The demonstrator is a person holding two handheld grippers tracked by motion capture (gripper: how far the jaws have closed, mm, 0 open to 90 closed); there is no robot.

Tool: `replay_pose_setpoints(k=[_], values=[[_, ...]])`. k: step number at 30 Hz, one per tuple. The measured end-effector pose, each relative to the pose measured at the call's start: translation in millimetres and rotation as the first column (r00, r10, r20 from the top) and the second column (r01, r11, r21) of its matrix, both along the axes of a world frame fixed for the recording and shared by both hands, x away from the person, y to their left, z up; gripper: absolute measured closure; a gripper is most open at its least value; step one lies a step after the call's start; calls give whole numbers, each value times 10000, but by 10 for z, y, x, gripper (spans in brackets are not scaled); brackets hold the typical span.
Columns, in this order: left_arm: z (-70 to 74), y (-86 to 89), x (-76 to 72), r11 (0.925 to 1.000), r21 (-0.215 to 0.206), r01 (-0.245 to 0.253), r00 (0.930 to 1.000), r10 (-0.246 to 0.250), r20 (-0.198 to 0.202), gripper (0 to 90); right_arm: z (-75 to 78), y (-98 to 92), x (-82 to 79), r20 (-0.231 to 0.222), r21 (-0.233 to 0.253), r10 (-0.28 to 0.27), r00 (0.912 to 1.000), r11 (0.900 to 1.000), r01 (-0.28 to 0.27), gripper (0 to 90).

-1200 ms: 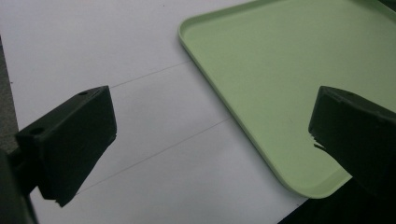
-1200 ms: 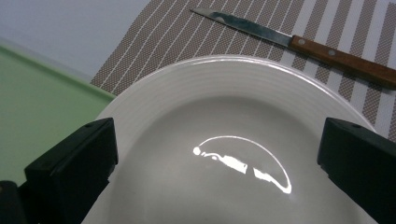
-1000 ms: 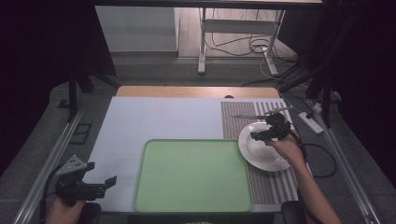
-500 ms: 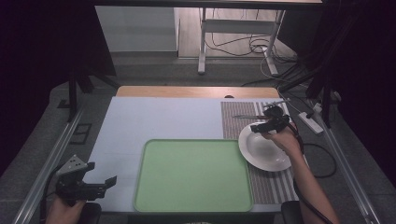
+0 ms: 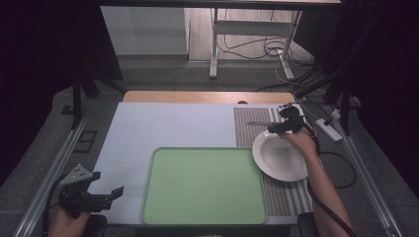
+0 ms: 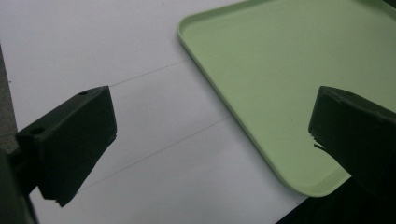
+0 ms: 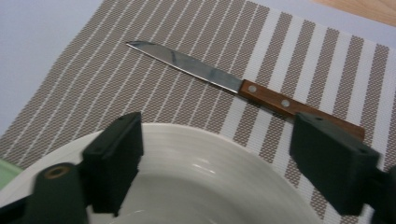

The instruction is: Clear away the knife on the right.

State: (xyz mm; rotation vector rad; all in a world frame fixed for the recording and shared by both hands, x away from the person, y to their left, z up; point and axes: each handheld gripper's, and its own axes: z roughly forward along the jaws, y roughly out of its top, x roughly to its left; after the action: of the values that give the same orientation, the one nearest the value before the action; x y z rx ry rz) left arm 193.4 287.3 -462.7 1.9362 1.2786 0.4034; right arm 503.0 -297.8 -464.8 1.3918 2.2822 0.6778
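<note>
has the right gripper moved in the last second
Yes. In the high view the right gripper has gone from over the white plate toward the table's far edge, and now hangs past the plate's far rim, by the knife.

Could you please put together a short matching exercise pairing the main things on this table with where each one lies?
Things:
1. knife
2. white plate
3. green tray
4. left tongs

Places:
A. middle of the table, near edge
B. striped mat, beyond the plate
C. off the table's near left corner
D. mat, right of the tray

Pairs: 1-B, 2-D, 3-A, 4-C
</note>
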Motion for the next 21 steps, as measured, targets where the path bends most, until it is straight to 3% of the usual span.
replay_pose_setpoints(k=[2,4,6,10,11,12,14,18,21], values=[[0,1,0,10000,-3,1,10000,-1,2,7,-6,-10,21,-29,19,-10,10000,10000,10,282],[0,1,-2,10000,-6,3,10000,-3,10,7,-23,-45,85,-168,25,-9,9999,10000,10,425],[0,2,-2,10000,-16,-3,10000,3,12,6,-26,-57,106,-146,-30,-61,9999,10000,60,474],[0,2,-3,10000,-10,1,10000,-1,11,7,-35,-138,215,-593,287,-65,9982,9996,82,682],[0,1,-3,10000,-10,1,10000,-1,7,7,-43,-173,258,-725,396,19,9974,9992,10,805],[0,1,-2,10000,-10,2,10000,-2,3,7,-43,-173,258,-725,396,19,9974,9992,10,805],[0,2,-1,10000,-15,3,10000,-3,-1,7,-54,-205,305,-843,397,66,9964,9992,-32,900],[-1,3,0,10000,-16,1,10000,-1,-16,7,-90,-247,412,-974,301,-67,9952,9995,96,900],[-1,1,0,10000,-11,0,10000,0,-16,7,-122,-260,492,-781,246,-212,9967,9994,232,900]])
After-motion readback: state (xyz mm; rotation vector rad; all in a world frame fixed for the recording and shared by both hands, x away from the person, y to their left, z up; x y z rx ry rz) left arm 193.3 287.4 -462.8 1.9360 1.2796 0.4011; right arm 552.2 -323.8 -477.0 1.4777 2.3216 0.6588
